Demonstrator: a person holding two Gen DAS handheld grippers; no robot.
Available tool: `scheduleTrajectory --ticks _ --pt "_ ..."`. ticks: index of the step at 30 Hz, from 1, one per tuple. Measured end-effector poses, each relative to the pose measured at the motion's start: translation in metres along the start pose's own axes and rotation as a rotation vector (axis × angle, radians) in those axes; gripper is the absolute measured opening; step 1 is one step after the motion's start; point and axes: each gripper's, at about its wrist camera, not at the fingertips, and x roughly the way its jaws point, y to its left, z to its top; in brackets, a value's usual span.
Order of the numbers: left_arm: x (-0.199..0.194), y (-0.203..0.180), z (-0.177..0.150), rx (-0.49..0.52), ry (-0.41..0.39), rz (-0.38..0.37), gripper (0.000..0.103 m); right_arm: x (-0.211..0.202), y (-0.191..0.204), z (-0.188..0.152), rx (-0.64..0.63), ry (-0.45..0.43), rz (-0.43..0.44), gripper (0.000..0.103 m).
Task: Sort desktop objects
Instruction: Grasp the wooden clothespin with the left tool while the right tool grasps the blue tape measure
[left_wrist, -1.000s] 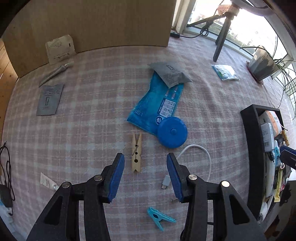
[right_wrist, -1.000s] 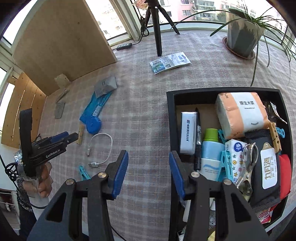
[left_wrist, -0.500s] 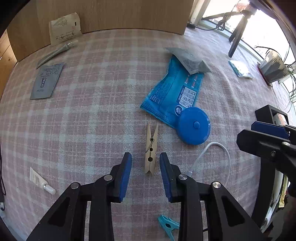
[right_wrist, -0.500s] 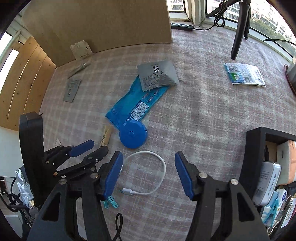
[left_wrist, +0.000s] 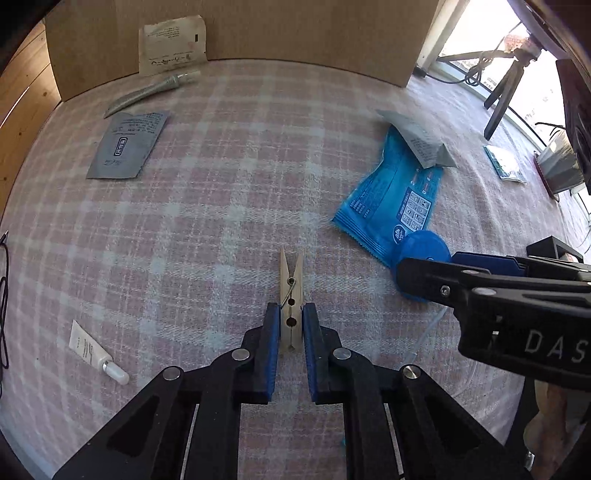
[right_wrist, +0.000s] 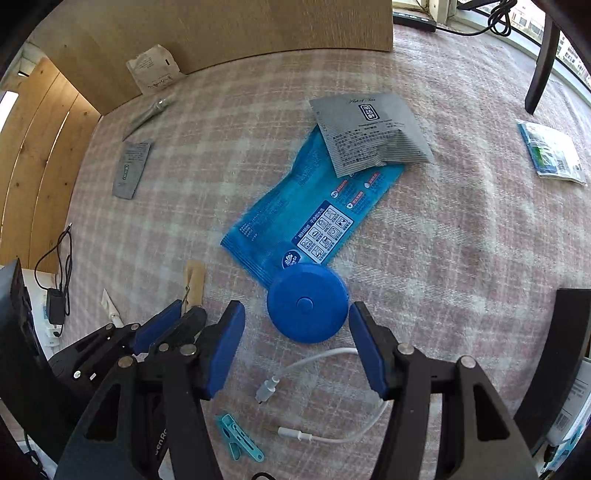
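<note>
My left gripper (left_wrist: 290, 324) is shut on the near end of a wooden clothespin (left_wrist: 291, 291) that lies on the checked cloth; it also shows in the right wrist view (right_wrist: 194, 280). My right gripper (right_wrist: 297, 325) is open, its jaws on either side of a round blue tape measure (right_wrist: 307, 302), apart from it. The tape measure (left_wrist: 424, 245) rests on the corner of a blue wipes packet (right_wrist: 306, 221). A grey sachet (right_wrist: 373, 133) lies on the packet's far end. A white cable (right_wrist: 332, 398) and a teal plastic clip (right_wrist: 239, 437) lie under my right gripper.
A black storage box (right_wrist: 554, 365) stands at the right. A grey sachet (left_wrist: 127, 144), a grey tube (left_wrist: 151, 92) and a paper slip (left_wrist: 171, 44) lie far left by the cardboard wall. A small white tube (left_wrist: 96, 352) lies near left. A green-white packet (right_wrist: 550, 153) lies far right.
My left gripper moved forward and closed on the wooden clothespin. My right gripper moved forward and left from the box until its open jaws straddle the blue tape measure.
</note>
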Motion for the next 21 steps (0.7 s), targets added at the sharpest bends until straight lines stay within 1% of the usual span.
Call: scheduleTrajectory --ticks 4,7,9,14,21 --pt "-0.004 0.006 -0.007 -0.011 -0.002 0.001 0.012 0.009 0.005 0.002 -0.012 0.012 -0.041 0.058" --pt "-0.006 0.01 -0.01 -0.017 -0.003 0.002 0.012 0.01 0.011 -0.001 -0.04 0.0 -0.072 0.057" --pt "-0.007 0.011 -0.012 -0.019 -0.001 0.001 0.012 0.009 0.011 -0.003 -0.038 -0.008 -0.09 0.05" --pt "-0.012 0.011 -0.02 -0.012 0.003 -0.008 0.011 0.002 -0.004 -0.011 0.03 0.001 -0.009 0.05" --pt "-0.031 -0.004 -0.027 0.025 -0.011 -0.044 0.011 -0.028 -0.03 -0.03 0.076 -0.045 0.027 0.05"
